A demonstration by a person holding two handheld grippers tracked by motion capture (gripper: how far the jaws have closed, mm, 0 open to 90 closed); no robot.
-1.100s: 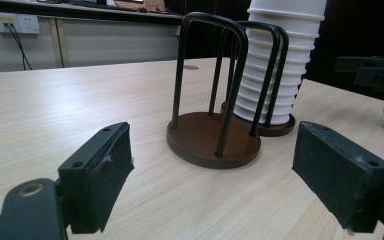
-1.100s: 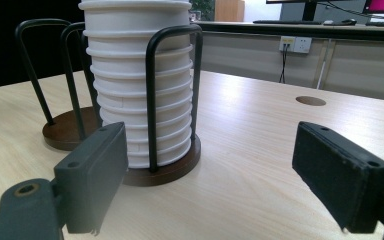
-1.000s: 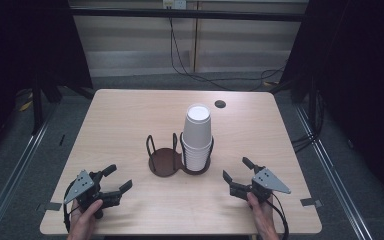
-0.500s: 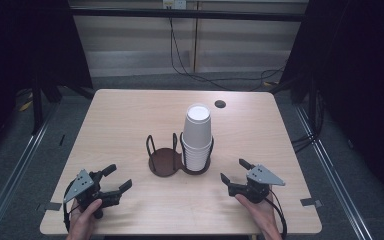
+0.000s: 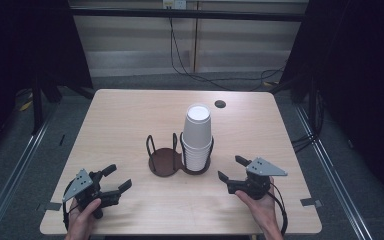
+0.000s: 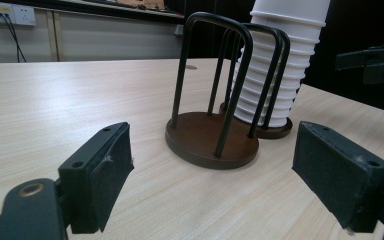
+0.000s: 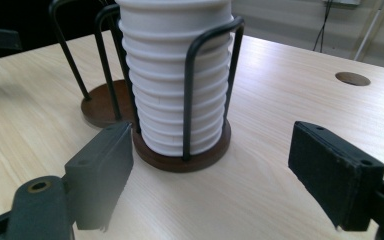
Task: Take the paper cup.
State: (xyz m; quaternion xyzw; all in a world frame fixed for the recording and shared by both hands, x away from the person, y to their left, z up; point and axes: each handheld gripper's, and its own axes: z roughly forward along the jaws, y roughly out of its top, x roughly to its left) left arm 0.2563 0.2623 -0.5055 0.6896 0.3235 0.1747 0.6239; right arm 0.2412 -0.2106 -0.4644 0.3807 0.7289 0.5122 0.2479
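Note:
A stack of white paper cups [image 5: 198, 134] [image 7: 177, 75] [image 6: 280, 65] stands upside down in the right ring of a dark two-place wire holder [image 5: 180, 157]. The holder's left place [image 5: 164, 161] [image 6: 212, 135] is bare. My left gripper [image 5: 117, 179] [image 6: 210, 185] rests near the table's front left corner, open, nothing between its jaws, aimed at the holder. My right gripper [image 5: 232, 168] [image 7: 210, 175] hovers at the front right, open and empty, its jaws facing the cup stack a short way off.
The light wooden table [image 5: 130, 120] has a small dark round hole [image 5: 220, 104] [image 7: 352, 78] near its far right. Cables hang down the wall behind. Dark floor and metal rails run along both sides of the table.
My right gripper has lifted a little off the table and edged toward the cup stack. The left gripper, cups and holder have stayed put.

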